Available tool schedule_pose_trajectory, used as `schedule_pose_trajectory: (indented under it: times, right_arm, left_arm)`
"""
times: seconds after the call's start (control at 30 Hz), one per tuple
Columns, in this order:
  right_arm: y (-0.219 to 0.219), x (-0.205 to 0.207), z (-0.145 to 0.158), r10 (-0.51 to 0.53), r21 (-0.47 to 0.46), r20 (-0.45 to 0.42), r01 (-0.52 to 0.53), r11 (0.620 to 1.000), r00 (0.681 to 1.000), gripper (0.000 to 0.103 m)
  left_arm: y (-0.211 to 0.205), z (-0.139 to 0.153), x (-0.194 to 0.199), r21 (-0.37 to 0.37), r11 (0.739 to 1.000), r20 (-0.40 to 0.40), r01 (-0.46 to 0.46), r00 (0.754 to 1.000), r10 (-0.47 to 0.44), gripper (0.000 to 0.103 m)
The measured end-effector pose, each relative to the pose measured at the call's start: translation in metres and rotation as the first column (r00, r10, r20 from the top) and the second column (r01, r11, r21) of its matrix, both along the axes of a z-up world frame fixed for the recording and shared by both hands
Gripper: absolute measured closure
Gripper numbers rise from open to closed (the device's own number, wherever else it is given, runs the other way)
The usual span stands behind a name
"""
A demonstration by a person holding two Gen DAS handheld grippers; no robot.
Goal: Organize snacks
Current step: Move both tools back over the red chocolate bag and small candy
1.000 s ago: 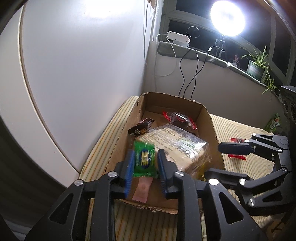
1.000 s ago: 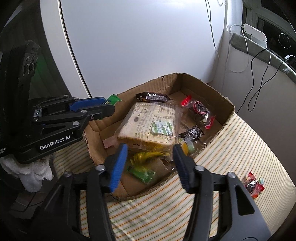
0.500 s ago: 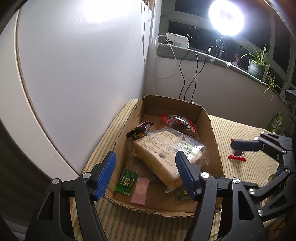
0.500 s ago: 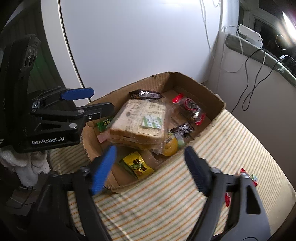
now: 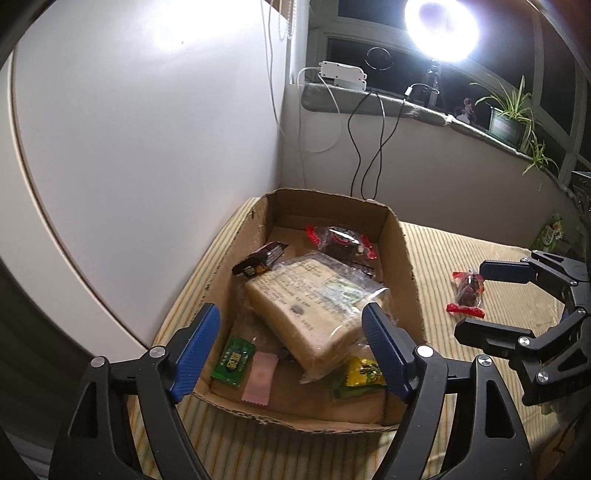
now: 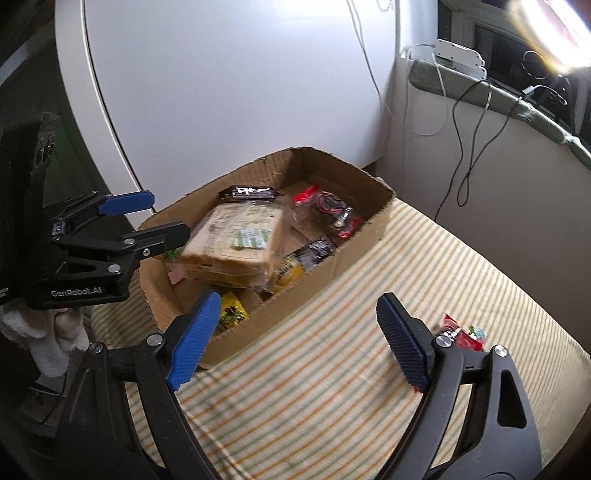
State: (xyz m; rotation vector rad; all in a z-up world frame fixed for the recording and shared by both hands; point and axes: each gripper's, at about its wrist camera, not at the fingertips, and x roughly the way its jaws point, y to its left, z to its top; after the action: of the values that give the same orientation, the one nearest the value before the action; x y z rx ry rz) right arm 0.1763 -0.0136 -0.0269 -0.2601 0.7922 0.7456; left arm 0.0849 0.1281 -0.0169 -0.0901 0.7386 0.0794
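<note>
Red snack packet [image 5: 467, 293] lies outside cardboard box [image 5: 408, 275]; judged light, crinkly; best pinched mid-body. Left gripper [image 5: 291, 349], right gripper [image 6: 301, 336]: fingers spread, nothing held.

A big white wall [image 5: 147, 129] stands behind. A round bright lamp [image 5: 441, 27] shines by the dark window [image 5: 369, 51], near a green potted plant [image 5: 511, 114].

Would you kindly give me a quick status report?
Left tool open, empty, over cardboard box. Right tool open, empty. Red snack packet on striped cloth, outside box. Nothing blocking it.
</note>
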Motion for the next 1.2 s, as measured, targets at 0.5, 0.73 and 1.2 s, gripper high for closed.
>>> schedule_pose_trajectory:
  times: [0.5, 0.73, 1.2]
  right_arm:
    - [-0.104, 0.050, 0.014, -0.205, 0.119, -0.094, 0.215, 0.969, 0.974, 0.014]
    - [-0.151, 0.076, 0.005, -0.276, 0.131, -0.161, 0.297, 0.946, 0.948, 0.014]
    - [-0.172, 0.089, -0.029, -0.237, 0.035, -0.148, 0.245, 0.969, 0.960, 0.014]
  left_arm:
    - [-0.044, 0.006, 0.002, -0.005, 0.997, 0.016, 0.078, 0.997, -0.078, 0.024]
    - [-0.084, 0.006, 0.009, -0.019, 0.987, 0.021, 0.160, 0.987, -0.159, 0.024]
    - [-0.152, -0.012, 0.038, -0.052, 0.958, -0.031, 0.280, 0.959, -0.282, 0.024]
